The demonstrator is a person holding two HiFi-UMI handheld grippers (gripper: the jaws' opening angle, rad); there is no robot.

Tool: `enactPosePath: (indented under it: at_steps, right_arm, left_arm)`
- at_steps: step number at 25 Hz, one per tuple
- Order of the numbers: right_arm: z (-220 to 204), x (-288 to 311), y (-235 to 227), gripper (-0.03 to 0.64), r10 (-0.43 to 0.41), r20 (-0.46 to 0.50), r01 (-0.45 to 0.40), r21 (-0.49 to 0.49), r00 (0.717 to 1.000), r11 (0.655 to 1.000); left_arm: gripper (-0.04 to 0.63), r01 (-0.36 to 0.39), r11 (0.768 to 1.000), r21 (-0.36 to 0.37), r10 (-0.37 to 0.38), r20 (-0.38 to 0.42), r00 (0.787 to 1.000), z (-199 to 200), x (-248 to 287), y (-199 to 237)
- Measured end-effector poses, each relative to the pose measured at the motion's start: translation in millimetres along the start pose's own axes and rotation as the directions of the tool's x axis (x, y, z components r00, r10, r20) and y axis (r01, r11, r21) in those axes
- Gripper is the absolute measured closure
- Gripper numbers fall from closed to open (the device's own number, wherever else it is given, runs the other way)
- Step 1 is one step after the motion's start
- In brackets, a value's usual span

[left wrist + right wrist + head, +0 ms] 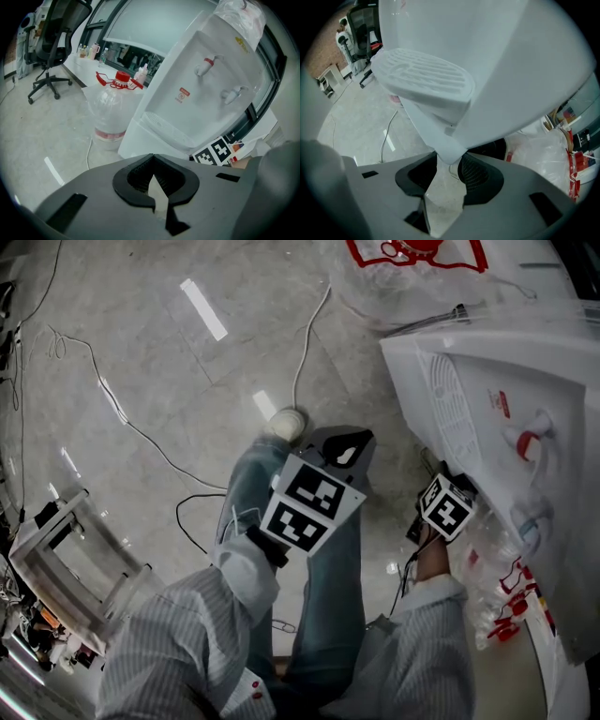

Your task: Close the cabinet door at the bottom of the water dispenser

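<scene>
Right gripper view: shows right tongs [449, 161] clenched on white corner of cabinet door [448, 144], just under drip tray [424, 77]. Head view: puts these tongs low against front of water dispenser [487, 399], standing on floor [141, 352]. Left gripper view: finds left tongs [153, 159] clenched on nothing, well apart from dispenser. Judged step: swinging door shut. To do well: hold grip square on door edge, follow hinge arc, press flat to cabinet face, release only once flush. Avoid twisting panel or yanking sideways.
</scene>
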State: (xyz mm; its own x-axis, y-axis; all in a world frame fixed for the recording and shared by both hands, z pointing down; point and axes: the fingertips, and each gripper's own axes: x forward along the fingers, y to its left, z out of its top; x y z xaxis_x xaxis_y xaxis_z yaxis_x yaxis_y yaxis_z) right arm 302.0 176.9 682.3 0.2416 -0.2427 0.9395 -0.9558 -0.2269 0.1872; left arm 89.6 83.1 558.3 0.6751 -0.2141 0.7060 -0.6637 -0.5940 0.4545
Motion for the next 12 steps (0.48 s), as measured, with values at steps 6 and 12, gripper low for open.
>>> enactPosePath:
  at_steps: [6,12]
  right_arm:
    - [13,-2,-20,0.477,-0.076,0.033,0.074,0.068,0.997,0.995]
    - [13,0,-28,0.483,-0.07,0.018,0.068,0.089,0.997,0.994]
  left_arm:
    - [0.584,0.022,1.0,0.019,-0.022,-0.002,1.0,1,4,-10]
    - [0.584,0.01,1.0,-0.005,-0.01,0.002,1.0,-2,5,-7]
